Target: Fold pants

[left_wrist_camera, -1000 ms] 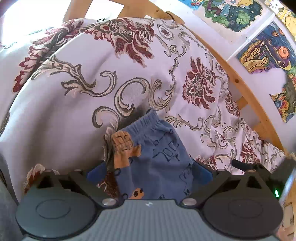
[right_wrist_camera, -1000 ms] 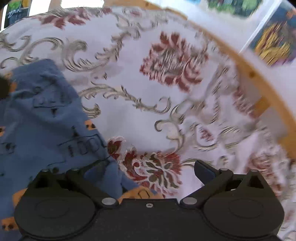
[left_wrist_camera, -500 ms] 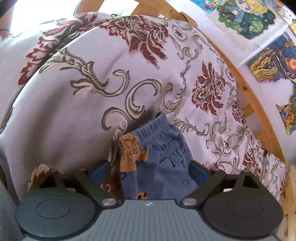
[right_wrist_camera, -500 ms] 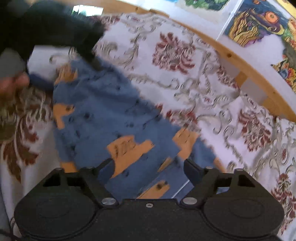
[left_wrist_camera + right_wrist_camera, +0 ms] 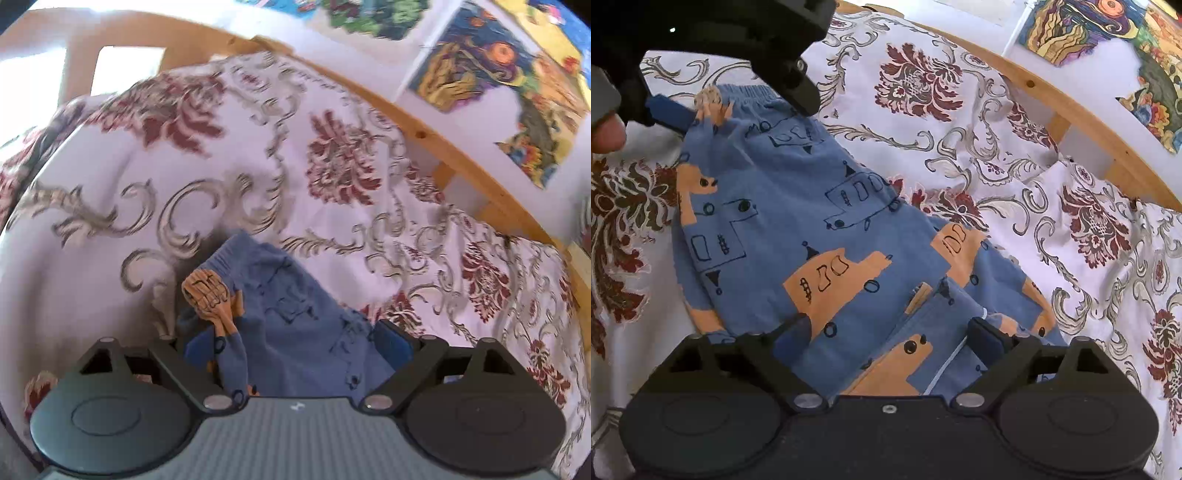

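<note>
Now both claws gape — left claw [image 5: 297, 343] at waistband; right claw [image 5: 888, 338] newly over pants [image 5: 798, 229].

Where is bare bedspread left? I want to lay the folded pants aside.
Free: the bedspread between the pants and the wooden rail. Crowded: the waistband end, where the left gripper sits.

Pants [image 5: 798, 221] are looking like soft matt knit cloth, ribbed at the waistband. Bedspread [image 5: 1015, 147] is showing a woven, slightly textured fabric. Bed frame [image 5: 424, 136] is looking like smooth pale wood, and the right gripper [image 5: 886, 336] like matt plastic.
</note>
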The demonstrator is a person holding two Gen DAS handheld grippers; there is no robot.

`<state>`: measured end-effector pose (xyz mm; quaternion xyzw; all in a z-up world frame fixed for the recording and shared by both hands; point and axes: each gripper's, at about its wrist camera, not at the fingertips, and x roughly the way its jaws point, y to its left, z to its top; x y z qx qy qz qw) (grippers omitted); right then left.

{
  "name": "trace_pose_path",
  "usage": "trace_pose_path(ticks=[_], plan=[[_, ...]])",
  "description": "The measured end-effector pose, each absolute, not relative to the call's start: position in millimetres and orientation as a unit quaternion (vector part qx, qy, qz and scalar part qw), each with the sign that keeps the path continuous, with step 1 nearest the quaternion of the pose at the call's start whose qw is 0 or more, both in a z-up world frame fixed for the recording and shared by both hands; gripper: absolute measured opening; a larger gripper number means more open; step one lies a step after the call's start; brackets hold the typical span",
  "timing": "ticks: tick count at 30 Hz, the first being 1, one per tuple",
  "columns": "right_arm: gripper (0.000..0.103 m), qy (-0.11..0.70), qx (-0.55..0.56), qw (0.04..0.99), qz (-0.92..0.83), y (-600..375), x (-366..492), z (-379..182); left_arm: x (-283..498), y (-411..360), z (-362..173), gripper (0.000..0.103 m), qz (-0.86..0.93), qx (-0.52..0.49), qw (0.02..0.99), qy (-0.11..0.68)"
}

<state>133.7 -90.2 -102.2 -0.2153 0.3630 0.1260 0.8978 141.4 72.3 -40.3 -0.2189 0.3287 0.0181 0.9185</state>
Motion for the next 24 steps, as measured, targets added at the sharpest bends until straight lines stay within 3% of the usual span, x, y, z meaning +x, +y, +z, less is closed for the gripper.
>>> trace_pose_path(ticks=[4,10,21,22,24], plan=[[0.095,0.364,-0.215,0.898,0.125,-91,134,-103,143,76,-42,0.092,0.022,-0.236,0.911,0.338],[0.095,0.362,-0.218,0.898,0.125,-90,135,-103,149,111,-65,0.082,0.062,-0.354,0.854,0.376],[0.095,0.359,-0.220,0.898,0.126,-91,134,-103,154,132,-85,0.080,0.097,-0.403,0.828,0.377],[0.096,0.358,-0.220,0.899,0.125,-91,134,-103,154,133,-86,0.076,0.097,-0.402,0.828,0.378],[0.096,0.357,-0.219,0.900,0.124,-91,134,-103,155,133,-86,0.056,0.100,-0.396,0.828,0.383]])
